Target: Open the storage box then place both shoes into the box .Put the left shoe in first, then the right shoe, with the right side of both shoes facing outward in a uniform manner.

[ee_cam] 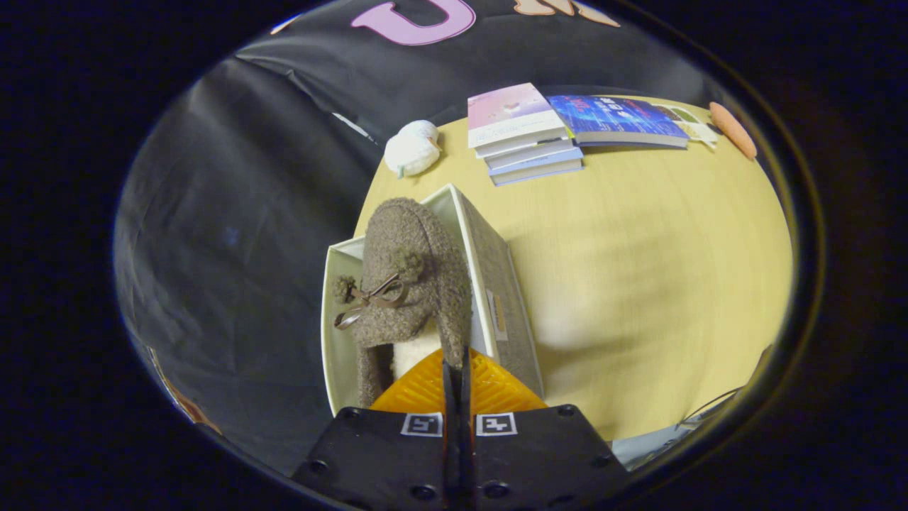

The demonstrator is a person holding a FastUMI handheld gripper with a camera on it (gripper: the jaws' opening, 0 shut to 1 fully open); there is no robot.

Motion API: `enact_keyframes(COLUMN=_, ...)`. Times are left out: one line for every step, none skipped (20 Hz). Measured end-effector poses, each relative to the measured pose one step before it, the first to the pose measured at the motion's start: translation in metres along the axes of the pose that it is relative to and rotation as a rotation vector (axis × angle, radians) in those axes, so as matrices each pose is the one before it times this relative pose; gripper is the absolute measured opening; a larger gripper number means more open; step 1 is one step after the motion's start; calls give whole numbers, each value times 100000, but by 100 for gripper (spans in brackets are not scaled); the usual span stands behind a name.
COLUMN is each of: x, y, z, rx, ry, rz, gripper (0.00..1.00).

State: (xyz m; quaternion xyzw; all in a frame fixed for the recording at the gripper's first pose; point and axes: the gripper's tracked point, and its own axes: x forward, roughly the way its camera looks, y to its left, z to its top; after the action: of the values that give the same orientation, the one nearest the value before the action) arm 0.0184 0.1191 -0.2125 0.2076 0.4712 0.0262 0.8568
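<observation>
Shoe first: a fuzzy grey-brown boucle slipper-shoe with a thin ribbon bow and two pompoms [404,284] hangs at lower centre of the frame, just ahead of the gripper [457,369], toe pointing away and down into the box, long axis running straight out from the fingers, leaning a bit left. Gripper fingers pressed nearly together, pinching the shoe's heel rim on its right edge, pale lining visible just left of the pads. Shoe sits over and partly inside the open white-lined rectangular cardboard storage box [340,333], whose grey outer wall [507,312] stands just right of the shoe; box long axis matches the shoe's. Cannot tell if a second shoe is already inside, the held one hides the box floor. Which shoe of the pair this is also unclear. Judgement: placing step, shoe needs lowering along the box's length, risk of the toe catching the far wall. Box rests at the left edge of a pale yellow wood-grain round table [638,284]. Further up: a white crumpled cloth ball [411,149] upper centre-left, a stack of paperback books [525,142], a blue-covered book [613,121] beside it, an orange carrot-like thing [734,131] far upper right. Black cloth booth wall [248,177] behind.
</observation>
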Motion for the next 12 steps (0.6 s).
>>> enact_keyframes(x=43, y=21, z=-101, rx=468, ry=147, rz=-274, gripper=4)
enact_keyframes(x=63, y=-56, z=74, rx=475, ry=-219, rz=-515, gripper=4)
enact_keyframes(x=-63, y=-49, z=23, rx=70, ry=-19, rz=-409, gripper=4)
enact_keyframes(x=-11, y=-129, z=6, rx=420, ry=27, rz=-695, gripper=4)
enact_keyframes(x=-111, y=9, z=-112, rx=272, ry=263, rz=-575, gripper=4)
enact_keyframes(x=-18, y=-67, z=-110, rx=200, ry=322, rz=-539, gripper=6)
enact_keyframes(x=32, y=325, z=11, rx=-214, ry=238, rz=716, gripper=8)
enact_keyframes(x=-17, y=-4, z=-221, rx=-377, ry=249, rz=-161, gripper=9)
enact_keyframes(x=-204, y=-58, z=122, rx=251, ry=-718, rz=-161, gripper=11)
enact_keyframes(x=157, y=126, z=37, rx=384, ry=-333, rz=252, gripper=11)
enact_keyframes(x=-22, y=-21, z=109, rx=365, ry=-550, rz=-61, gripper=11)
enact_keyframes(x=-164, y=-212, z=188, rx=299, ry=-387, rz=-328, gripper=11)
